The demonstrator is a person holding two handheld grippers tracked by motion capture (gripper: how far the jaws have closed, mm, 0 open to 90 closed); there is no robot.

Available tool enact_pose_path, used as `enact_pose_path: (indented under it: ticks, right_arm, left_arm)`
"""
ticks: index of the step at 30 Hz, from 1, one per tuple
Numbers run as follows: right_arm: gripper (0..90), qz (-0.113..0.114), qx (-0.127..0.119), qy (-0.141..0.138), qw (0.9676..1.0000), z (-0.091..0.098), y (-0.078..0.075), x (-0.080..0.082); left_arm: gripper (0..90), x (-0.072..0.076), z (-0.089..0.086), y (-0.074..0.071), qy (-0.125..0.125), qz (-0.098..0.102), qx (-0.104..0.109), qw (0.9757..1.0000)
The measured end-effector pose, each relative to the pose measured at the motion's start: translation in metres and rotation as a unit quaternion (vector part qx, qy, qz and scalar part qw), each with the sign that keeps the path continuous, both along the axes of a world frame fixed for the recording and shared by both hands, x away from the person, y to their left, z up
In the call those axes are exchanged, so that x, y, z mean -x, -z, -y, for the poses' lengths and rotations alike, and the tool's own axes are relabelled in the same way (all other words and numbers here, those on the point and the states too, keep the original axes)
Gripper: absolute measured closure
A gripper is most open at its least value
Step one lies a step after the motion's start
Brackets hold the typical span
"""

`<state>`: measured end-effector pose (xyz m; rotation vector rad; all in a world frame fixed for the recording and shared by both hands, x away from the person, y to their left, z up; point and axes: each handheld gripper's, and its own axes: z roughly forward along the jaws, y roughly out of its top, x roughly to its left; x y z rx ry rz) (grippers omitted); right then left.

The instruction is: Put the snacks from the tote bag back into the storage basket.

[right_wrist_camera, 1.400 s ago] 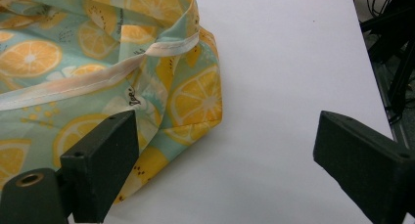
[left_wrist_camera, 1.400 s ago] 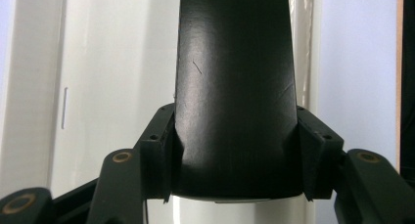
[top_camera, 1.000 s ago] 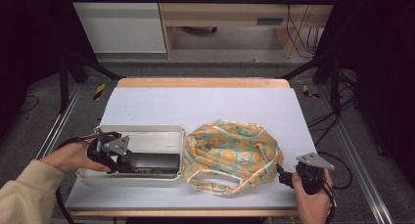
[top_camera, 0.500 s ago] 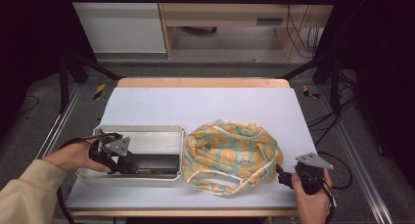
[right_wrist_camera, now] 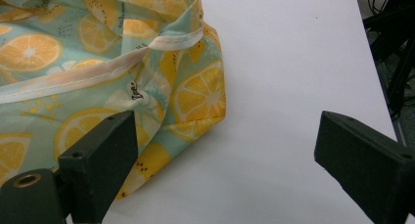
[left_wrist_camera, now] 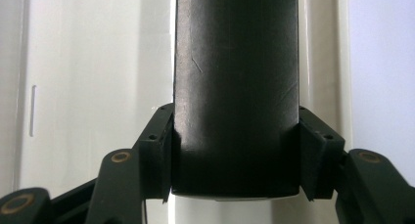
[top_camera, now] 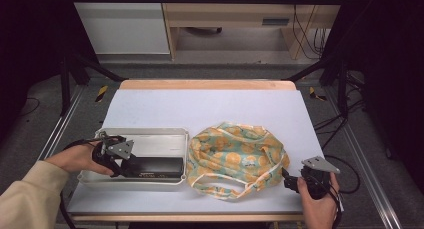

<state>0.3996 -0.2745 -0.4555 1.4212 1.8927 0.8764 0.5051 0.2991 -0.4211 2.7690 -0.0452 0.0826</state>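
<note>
Since a second ago the left gripper has edged along the tray, jaws clamped on the black bar lying inside it. Right gripper waits wide open, empty, beside the fruit-print bag; a lift-out seems imminent

Almost nothing can be read. In the right gripper view the cloth bag, printed with orange slices, carries a small dark scrap of script just below its pale hem, near the middle of the fabric; the letters are too small and creased to make out. In the high view the black block lying in the tray shows a faint light line of marks along its near edge, too blurred to tell as words or numbers. In the left gripper view the same block bears only scratches.
</note>
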Motion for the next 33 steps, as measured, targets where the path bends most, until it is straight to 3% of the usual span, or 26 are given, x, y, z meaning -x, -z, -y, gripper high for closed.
enact_pose_path:
  ticks: [2,4,6,10,19,26,33]
  right_arm:
    - [9.3,0.0,-0.001,0.0,1.0,0.0,0.0,0.0]
    - [9.2,-0.001,-0.001,-0.001,1.0,0.0,0.0,0.0]
    - [9.1,-0.002,-0.004,-0.001,1.0,0.0,0.0,0.0]
    - [9.1,-0.002,-0.005,0.0,1.0,-0.001,0.0,-0.001]
    - [9.1,-0.001,-0.006,-0.002,1.0,-0.001,0.0,-0.001]
    - [9.0,-0.001,-0.009,-0.003,1.0,0.0,0.0,-0.001]
    - [8.9,-0.003,-0.007,-0.003,1.0,-0.001,0.0,-0.001]
  left_arm:
    - [41.3,0.0,0.0,0.001,0.0,-0.004,0.0,1.0]
    - [32.7,0.001,0.0,0.001,-0.004,-0.01,0.002,0.9999]
    - [22.9,0.003,0.001,-0.001,-0.011,-0.005,0.002,0.9999]
    - [17.6,0.006,0.001,-0.008,-0.031,0.004,0.02,0.9993]
    - [13.5,0.003,0.004,-0.015,-0.068,0.017,0.029,0.9971]
    - [10.7,0.003,0.009,-0.019,-0.076,0.017,0.03,0.9965]
    - [9.5,0.008,0.018,-0.028,-0.08,0.027,0.046,0.9954]
